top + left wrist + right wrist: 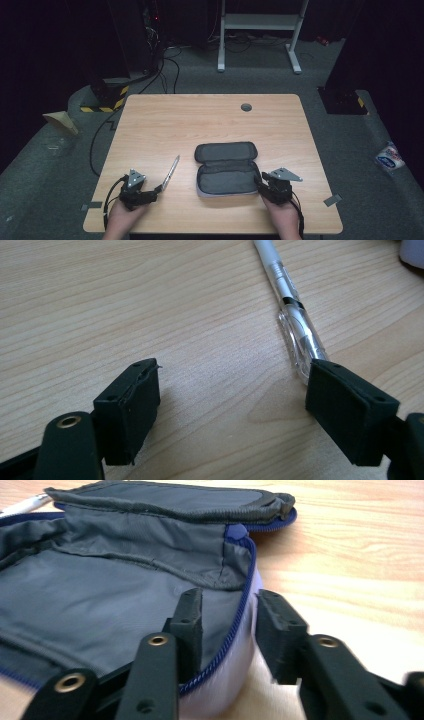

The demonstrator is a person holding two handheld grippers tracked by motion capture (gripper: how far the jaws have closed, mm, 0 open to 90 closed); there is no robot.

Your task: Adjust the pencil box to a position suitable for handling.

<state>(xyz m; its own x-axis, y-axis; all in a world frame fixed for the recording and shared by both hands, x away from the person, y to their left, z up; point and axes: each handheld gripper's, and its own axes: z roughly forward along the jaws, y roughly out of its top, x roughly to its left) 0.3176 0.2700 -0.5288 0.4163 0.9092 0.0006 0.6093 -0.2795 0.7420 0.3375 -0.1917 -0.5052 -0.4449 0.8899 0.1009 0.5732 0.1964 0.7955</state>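
Observation:
An open grey pencil case with a blue zip lies near the front middle of the wooden table, its lid folded back. A clear and white pen lies just left of it. My left gripper rests low on the table by the pen's near end, open; in the left gripper view the pen touches the right-hand jaw of my left gripper. My right gripper is at the case's right end. Its jaws straddle the zip rim of the case, narrowly apart, one inside and one outside.
A round cable grommet sits at the table's far edge. Beyond the table stand a white desk frame and floor cables. A packet lies on the floor at the right. The table's front edge is close below both hands.

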